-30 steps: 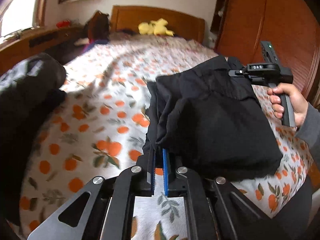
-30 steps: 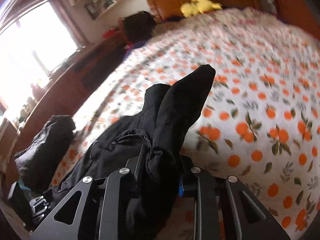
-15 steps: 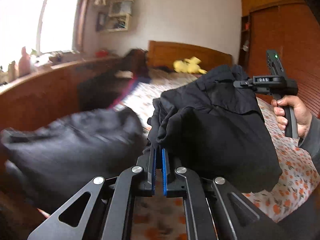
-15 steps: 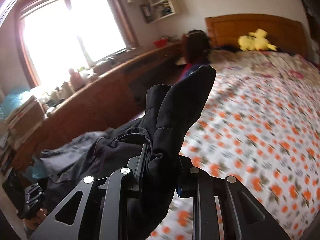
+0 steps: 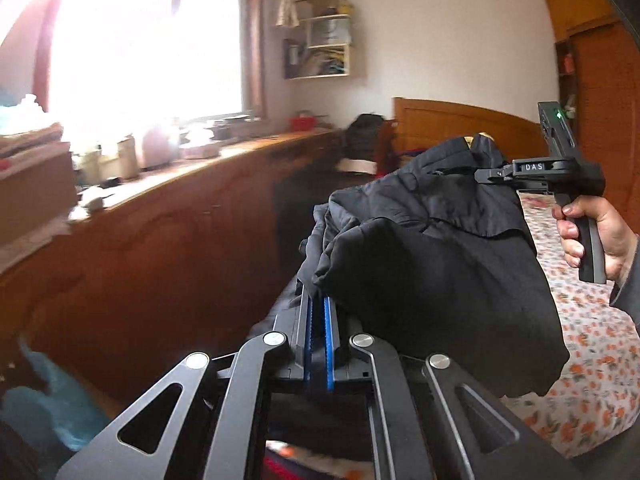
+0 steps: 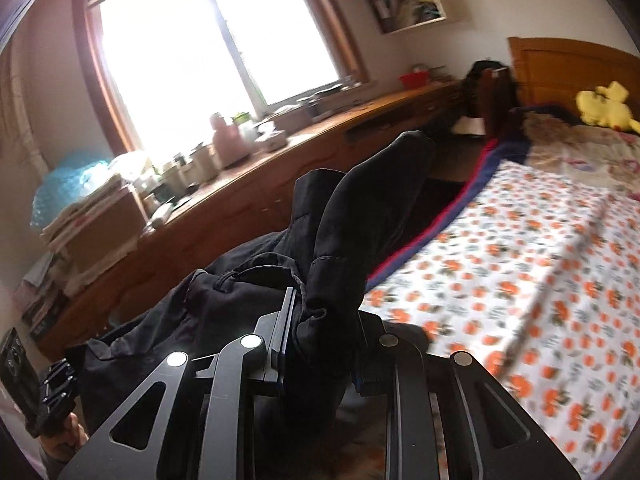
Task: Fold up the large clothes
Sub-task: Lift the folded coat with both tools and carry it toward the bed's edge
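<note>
A bed with a white bedspread printed with orange fruit (image 6: 532, 272) lies to the right, beside a long brown wooden counter (image 5: 168, 216) under the window. A folded black fabric garment (image 5: 432, 248) hangs in the air between the two grippers, clear of the bedspread. The left gripper (image 5: 317, 312) is pressed nearly together on one thin edge, while the right gripper (image 6: 320, 332) pinches a thick bunch of the cloth.
</note>
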